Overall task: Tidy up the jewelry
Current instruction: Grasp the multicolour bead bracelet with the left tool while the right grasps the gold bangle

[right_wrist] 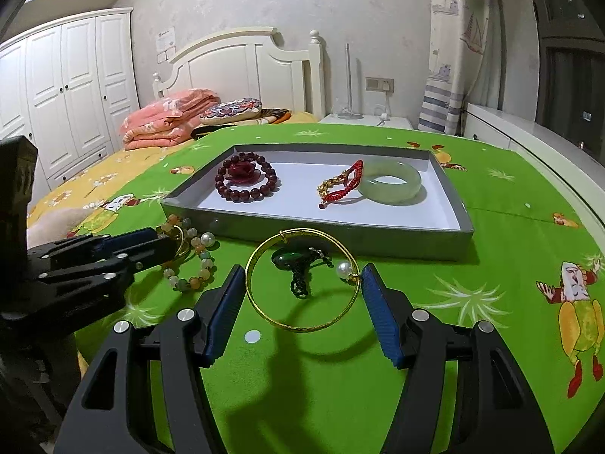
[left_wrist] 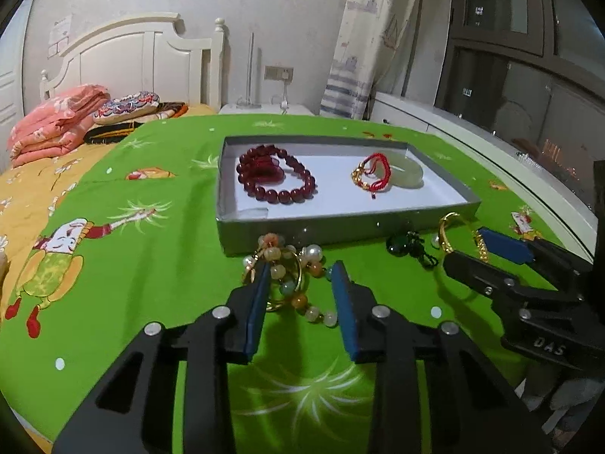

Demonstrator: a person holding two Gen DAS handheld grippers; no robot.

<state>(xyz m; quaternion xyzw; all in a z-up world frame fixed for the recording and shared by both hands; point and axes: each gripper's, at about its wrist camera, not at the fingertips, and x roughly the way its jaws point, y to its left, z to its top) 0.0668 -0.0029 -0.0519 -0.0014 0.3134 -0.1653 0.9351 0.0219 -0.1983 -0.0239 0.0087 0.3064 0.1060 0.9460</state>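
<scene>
A grey tray (left_wrist: 340,229) (right_wrist: 340,240) on the green cloth holds a dark red bead bracelet (left_wrist: 278,179) (right_wrist: 245,178), a red cord bracelet (left_wrist: 374,174) (right_wrist: 346,183) and a pale jade bangle (left_wrist: 408,176) (right_wrist: 393,186). In front of the tray, my left gripper (left_wrist: 300,268) (right_wrist: 166,244) is open around a bracelet of mixed beads and pearls (left_wrist: 291,276) (right_wrist: 193,268). My right gripper (right_wrist: 302,270) (left_wrist: 465,246) is open on either side of a gold bangle with a pearl (right_wrist: 302,328) (left_wrist: 452,232). A dark green pendant (right_wrist: 289,261) (left_wrist: 410,247) lies inside that bangle's ring.
The green cartoon-print cloth (right_wrist: 491,302) runs to a white sill (left_wrist: 491,143) on the right. Behind are a bed with yellow sheet (left_wrist: 34,189), folded pink quilt (right_wrist: 166,121), white headboard (right_wrist: 245,64), wardrobe (right_wrist: 68,94), nightstand (right_wrist: 363,118) and curtain (left_wrist: 363,56).
</scene>
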